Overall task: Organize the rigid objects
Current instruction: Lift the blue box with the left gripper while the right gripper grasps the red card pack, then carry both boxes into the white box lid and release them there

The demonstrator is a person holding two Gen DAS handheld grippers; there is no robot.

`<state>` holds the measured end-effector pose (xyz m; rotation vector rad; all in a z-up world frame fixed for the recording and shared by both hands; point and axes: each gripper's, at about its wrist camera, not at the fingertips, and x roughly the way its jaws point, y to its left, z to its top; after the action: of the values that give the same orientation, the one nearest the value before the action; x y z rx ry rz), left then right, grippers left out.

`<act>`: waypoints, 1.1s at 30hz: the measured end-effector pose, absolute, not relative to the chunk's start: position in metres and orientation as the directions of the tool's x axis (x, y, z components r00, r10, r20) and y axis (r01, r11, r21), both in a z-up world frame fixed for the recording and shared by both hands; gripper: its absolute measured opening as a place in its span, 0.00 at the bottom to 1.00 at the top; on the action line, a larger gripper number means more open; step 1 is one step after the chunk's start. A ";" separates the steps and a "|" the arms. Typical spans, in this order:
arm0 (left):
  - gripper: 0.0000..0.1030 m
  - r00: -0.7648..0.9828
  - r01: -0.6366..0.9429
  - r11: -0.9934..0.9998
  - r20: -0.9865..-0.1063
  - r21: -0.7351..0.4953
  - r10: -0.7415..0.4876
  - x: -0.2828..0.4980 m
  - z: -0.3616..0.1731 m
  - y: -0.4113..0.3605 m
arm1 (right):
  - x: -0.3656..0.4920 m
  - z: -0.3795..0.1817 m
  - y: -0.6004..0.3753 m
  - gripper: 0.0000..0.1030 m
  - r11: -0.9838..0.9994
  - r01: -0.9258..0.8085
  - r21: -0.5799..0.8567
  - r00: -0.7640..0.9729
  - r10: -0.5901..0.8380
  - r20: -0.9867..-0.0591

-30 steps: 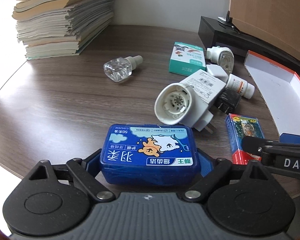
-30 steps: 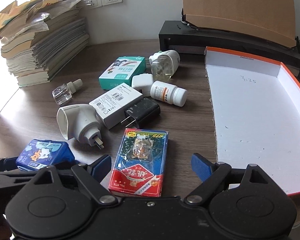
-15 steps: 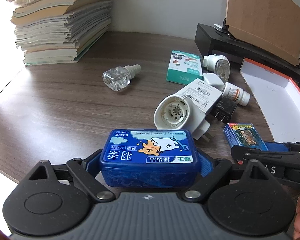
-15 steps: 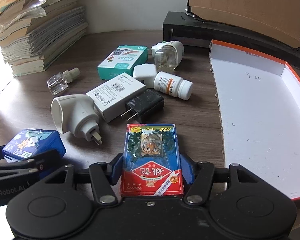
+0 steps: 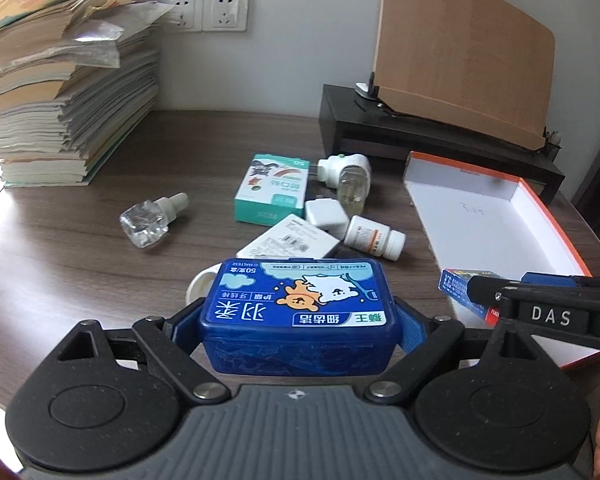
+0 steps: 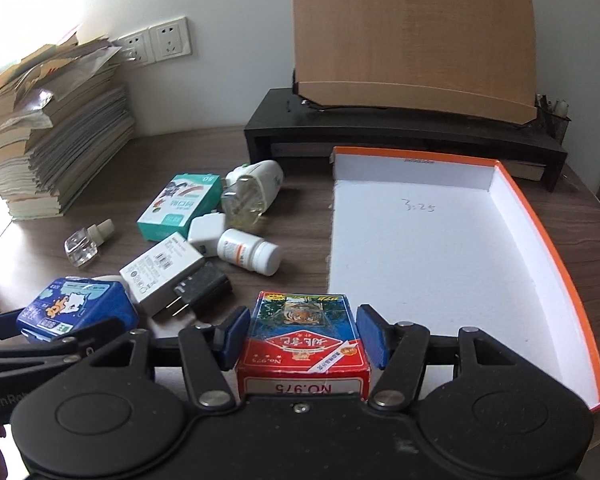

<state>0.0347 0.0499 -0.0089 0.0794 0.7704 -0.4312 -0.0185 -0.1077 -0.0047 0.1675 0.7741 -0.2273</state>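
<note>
— 2 boxes are off the table [image 5: 80, 248] right now, 1 in each gripper. The left gripper [image 5: 300, 320] has its blue pads pressed on the short ends of the blue floss-pick box [image 5: 300, 308], lid shut.

— And the right gripper [image 6: 302, 336]?

— Pinching the red playing-card box [image 6: 302, 344] by its long sides, label end facing the camera. It hangs over the near left edge of the orange-rimmed box lid [image 6: 572, 280].

— Anything in that lid?

— Nothing I can see; its white floor shows only a handwritten mark.

— What else lies on the table?

— 1 loose cluster just left of the lid: a green-and-white carton [image 6: 180, 208], a plug-in vaporiser with a bottle of yellowish liquid [image 6: 252, 196], a small white cube charger [image 6: 206, 230], a white pill bottle [image 6: 248, 256] on its side, a white adapter [image 6: 164, 276] touching a black adapter [image 6: 198, 292]. A clear refill bottle [image 5: 150, 222] lies apart, towards the stack of books [image 5: 60, 100].
</note>
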 end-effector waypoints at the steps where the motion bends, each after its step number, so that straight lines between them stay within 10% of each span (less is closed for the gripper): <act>1: 0.91 0.631 0.412 0.907 -0.690 -0.090 -0.355 0.034 -0.009 0.042 | -0.021 -0.002 -0.116 0.69 0.959 0.275 0.062 0.694 -0.153 -0.704; 33: 0.91 0.633 0.467 0.882 -0.671 -0.068 -0.387 0.066 0.006 -0.137 | 0.003 0.016 -0.293 0.69 0.953 0.301 0.038 0.707 -0.196 -0.680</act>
<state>0.0662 -0.1374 0.0057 0.1156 0.7387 -0.4895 0.0035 -0.2927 0.0163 0.1508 0.7363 -0.2771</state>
